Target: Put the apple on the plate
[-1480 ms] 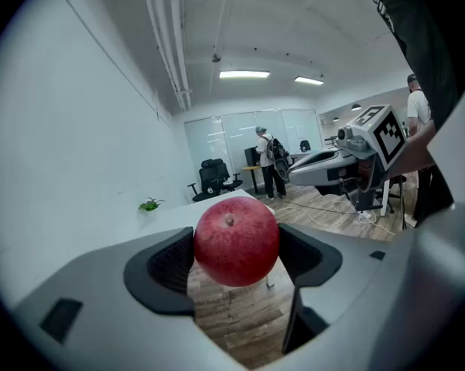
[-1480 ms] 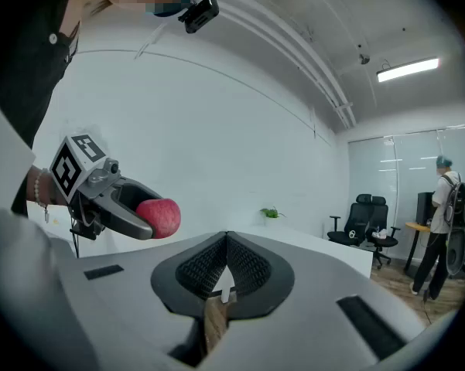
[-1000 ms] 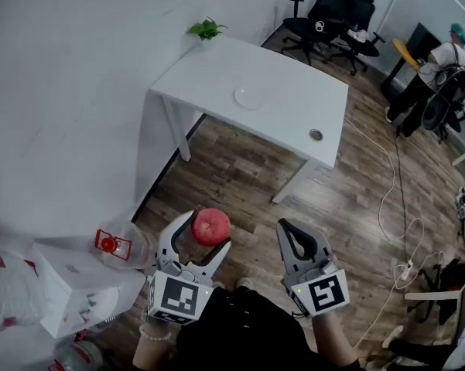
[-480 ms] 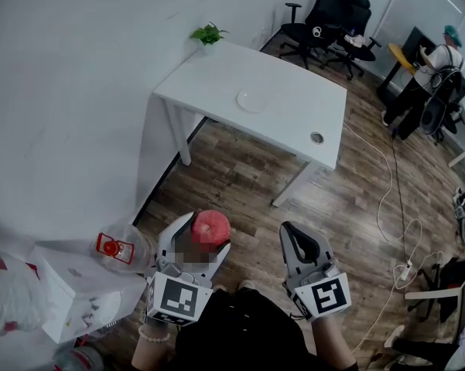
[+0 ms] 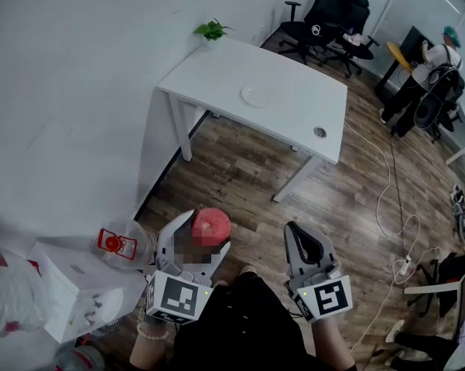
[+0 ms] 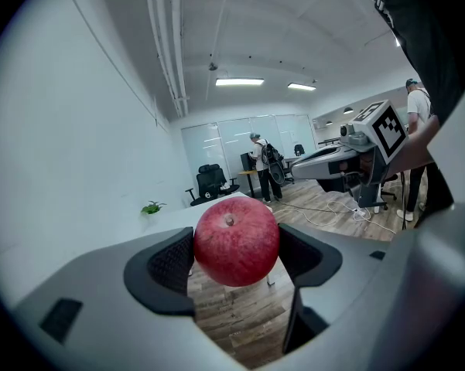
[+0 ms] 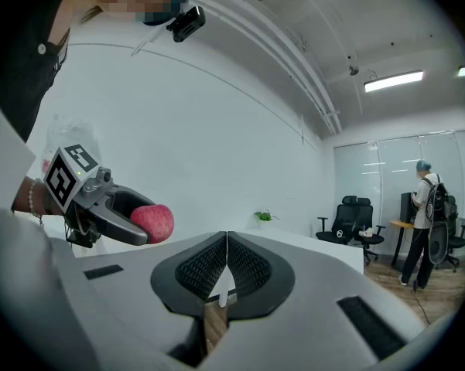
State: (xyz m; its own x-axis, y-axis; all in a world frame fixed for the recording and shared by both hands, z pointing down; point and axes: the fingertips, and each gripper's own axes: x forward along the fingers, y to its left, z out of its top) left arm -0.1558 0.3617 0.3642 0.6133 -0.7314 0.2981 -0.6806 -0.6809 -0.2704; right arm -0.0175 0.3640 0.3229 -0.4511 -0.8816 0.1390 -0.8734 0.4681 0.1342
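Note:
A red apple (image 5: 211, 226) is clamped between the jaws of my left gripper (image 5: 200, 229), held in the air above the wooden floor; it fills the middle of the left gripper view (image 6: 237, 241). My right gripper (image 5: 303, 240) is beside it, shut with nothing between its fingers (image 7: 227, 267). From the right gripper view the apple (image 7: 152, 221) and left gripper show at the left. A white plate (image 5: 256, 94) lies on the white table (image 5: 217, 83) well ahead of both grippers.
A small potted plant (image 5: 211, 29) stands at the table's far corner. Black office chairs (image 5: 326, 18) and a person (image 5: 432, 68) are beyond the table. A white box (image 5: 77, 287) and plastic bags lie at my left. Cables (image 5: 391, 207) run across the floor on the right.
The view has shifted slightly; the table sits marginally nearer. Both grippers keep the same pose, the apple still held in the left one.

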